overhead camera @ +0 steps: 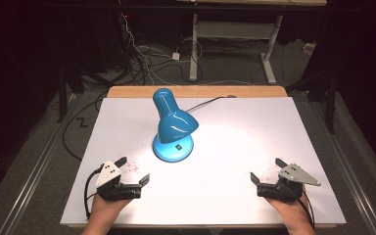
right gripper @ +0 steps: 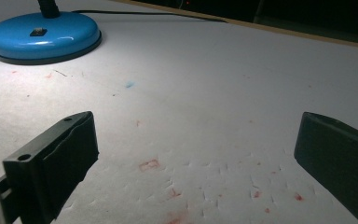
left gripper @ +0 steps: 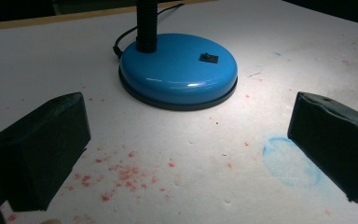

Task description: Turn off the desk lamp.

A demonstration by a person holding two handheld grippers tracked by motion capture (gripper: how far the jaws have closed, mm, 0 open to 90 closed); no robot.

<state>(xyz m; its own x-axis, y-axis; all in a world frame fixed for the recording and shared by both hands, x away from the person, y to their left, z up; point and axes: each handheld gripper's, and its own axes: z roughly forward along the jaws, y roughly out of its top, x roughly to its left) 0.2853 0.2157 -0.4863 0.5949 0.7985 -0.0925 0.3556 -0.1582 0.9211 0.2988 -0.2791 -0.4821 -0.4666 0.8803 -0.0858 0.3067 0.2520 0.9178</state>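
Landmark: a blue desk lamp [overhead camera: 173, 125] is stood on the white table cover [overhead camera: 235, 142], left of the table's middle and toward the far edge; every place below is given from it.
Lamp parts: the round base [left gripper: 179, 70] is seen flat on the cover, with 1 small black switch [left gripper: 208, 58] on its top; the black ribbed neck [left gripper: 146, 23] rises from the base's far side, and the shade [overhead camera: 176, 126] is tilted down over the base, its light thrown on the cover.
Cord: a black cable [overhead camera: 208, 101] is led from the lamp to the far edge of the table.
Left gripper [overhead camera: 132, 172]: held low just short of the lamp on the person's side, slightly left of it; its 2 jaws are spread wide with nothing between them.
Right gripper [overhead camera: 266, 173]: held well apart from the lamp, to its right and nearer the person; its jaws are likewise spread wide and empty.
Deciding relation: the lamp base is seen straight ahead of the left gripper and close, so the left hand is judged the nearer; the neck's long axis is upright.
Surface: the white cover is speckled with red marks [left gripper: 121, 175] and 1 faint blue ring [left gripper: 290, 161].
Room: dark floor, loose cables and the legs of another desk [overhead camera: 232, 44] are seen beyond the lamp.
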